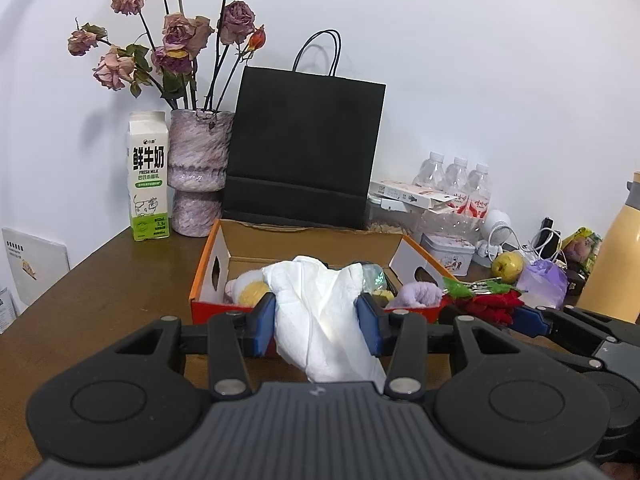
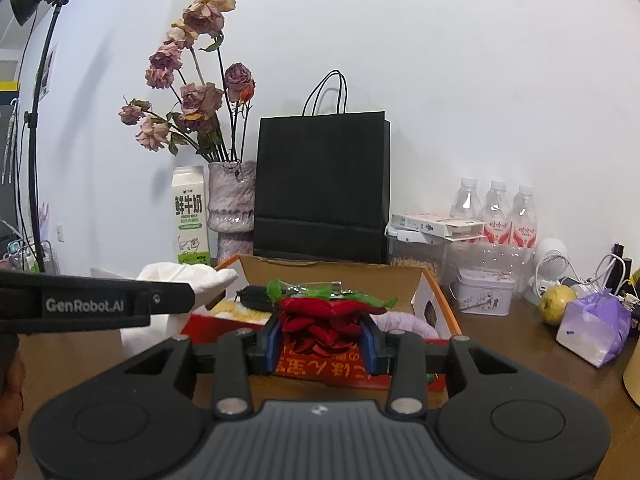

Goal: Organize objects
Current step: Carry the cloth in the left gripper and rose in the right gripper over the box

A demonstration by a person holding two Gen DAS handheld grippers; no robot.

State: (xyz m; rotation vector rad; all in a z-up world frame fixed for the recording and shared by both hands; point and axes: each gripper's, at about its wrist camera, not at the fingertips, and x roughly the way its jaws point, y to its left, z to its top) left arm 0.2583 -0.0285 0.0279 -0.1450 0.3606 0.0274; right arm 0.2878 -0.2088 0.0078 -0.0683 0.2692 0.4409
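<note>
An open orange-red cardboard box [image 1: 208, 264] sits on the brown table in front of both grippers; it also shows in the right wrist view [image 2: 434, 288]. Soft toys lie inside, a yellow-white one [image 1: 248, 290] and a purple one [image 1: 420, 294]. My left gripper [image 1: 318, 322] is shut on a crumpled white tissue [image 1: 320, 320], held at the box's near edge; the tissue also shows in the right wrist view [image 2: 176, 276]. My right gripper [image 2: 322, 338] is shut on a red artificial rose [image 2: 320, 320] with green leaves, just before the box; the rose shows in the left wrist view [image 1: 492, 304].
Behind the box stand a black paper bag [image 1: 304, 156], a vase of dried roses [image 1: 198, 176] and a milk carton [image 1: 148, 176]. To the right are water bottles [image 2: 496, 212], a small tin [image 2: 482, 290], a pear [image 2: 554, 304], a purple packet [image 2: 594, 326] and a yellow jug [image 1: 616, 256].
</note>
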